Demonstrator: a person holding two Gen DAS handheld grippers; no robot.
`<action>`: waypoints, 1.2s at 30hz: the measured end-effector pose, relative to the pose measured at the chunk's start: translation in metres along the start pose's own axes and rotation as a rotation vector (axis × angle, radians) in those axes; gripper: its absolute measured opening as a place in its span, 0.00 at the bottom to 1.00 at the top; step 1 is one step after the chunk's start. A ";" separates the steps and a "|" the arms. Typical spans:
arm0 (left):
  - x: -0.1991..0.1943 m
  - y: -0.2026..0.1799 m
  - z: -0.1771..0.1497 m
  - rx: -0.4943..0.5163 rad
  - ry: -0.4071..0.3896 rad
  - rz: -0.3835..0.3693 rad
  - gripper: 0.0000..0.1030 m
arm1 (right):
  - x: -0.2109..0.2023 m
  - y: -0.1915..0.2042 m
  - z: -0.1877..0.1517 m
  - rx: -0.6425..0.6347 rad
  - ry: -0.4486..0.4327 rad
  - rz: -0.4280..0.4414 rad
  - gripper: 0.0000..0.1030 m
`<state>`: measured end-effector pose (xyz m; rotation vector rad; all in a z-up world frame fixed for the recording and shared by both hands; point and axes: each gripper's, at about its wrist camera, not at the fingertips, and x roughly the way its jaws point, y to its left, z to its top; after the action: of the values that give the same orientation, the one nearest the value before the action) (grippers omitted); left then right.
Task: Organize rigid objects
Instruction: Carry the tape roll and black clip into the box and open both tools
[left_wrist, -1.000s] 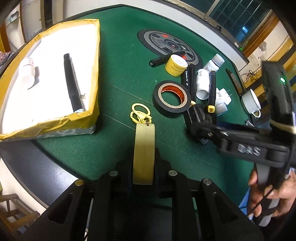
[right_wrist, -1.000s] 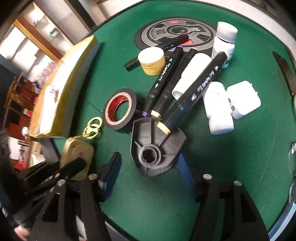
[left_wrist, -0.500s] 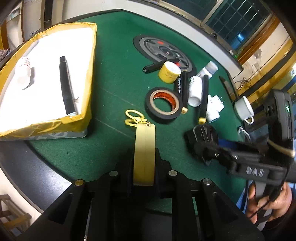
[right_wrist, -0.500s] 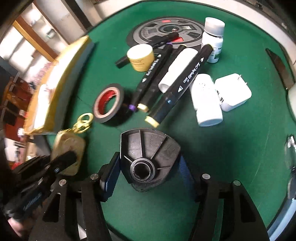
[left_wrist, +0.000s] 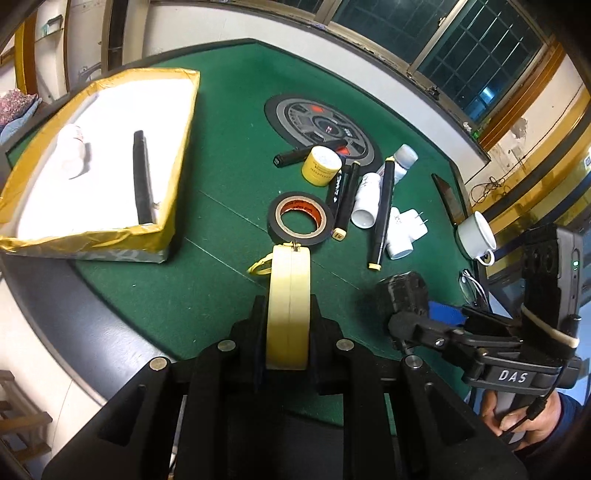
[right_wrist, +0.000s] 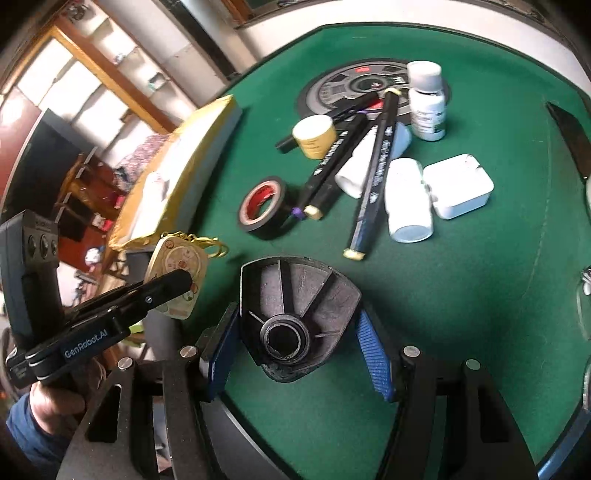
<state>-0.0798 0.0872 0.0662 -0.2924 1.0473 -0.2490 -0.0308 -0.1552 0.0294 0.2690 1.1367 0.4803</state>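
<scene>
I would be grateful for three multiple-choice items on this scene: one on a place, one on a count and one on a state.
1. Where does the black tape roll lie?
A. in the box
B. on the green table
C. in the white cup

2. How many things lie in the yellow-taped box?
A. two
B. four
C. none

3. How is the left tool?
A. open and empty
B. shut on the cream keychain tag
C. shut on a marker

Key: 1 B, the roll sits flat on the felt outside the box. 2 A, only a white bottle and a black marker are inside. 3 B, its fingers clamp the tag edge-on.
</scene>
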 end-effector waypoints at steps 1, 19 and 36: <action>-0.002 0.001 0.001 0.003 -0.006 -0.001 0.16 | 0.003 0.004 0.002 -0.007 0.000 0.014 0.55; -0.043 0.080 0.092 0.126 -0.127 -0.181 0.16 | 0.005 0.074 0.064 0.085 -0.208 -0.057 0.55; -0.034 0.175 0.147 -0.018 -0.140 -0.105 0.16 | 0.091 0.171 0.163 -0.032 -0.077 -0.022 0.55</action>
<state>0.0438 0.2796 0.1010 -0.3766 0.8977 -0.3091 0.1091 0.0442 0.0978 0.2447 1.0552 0.4642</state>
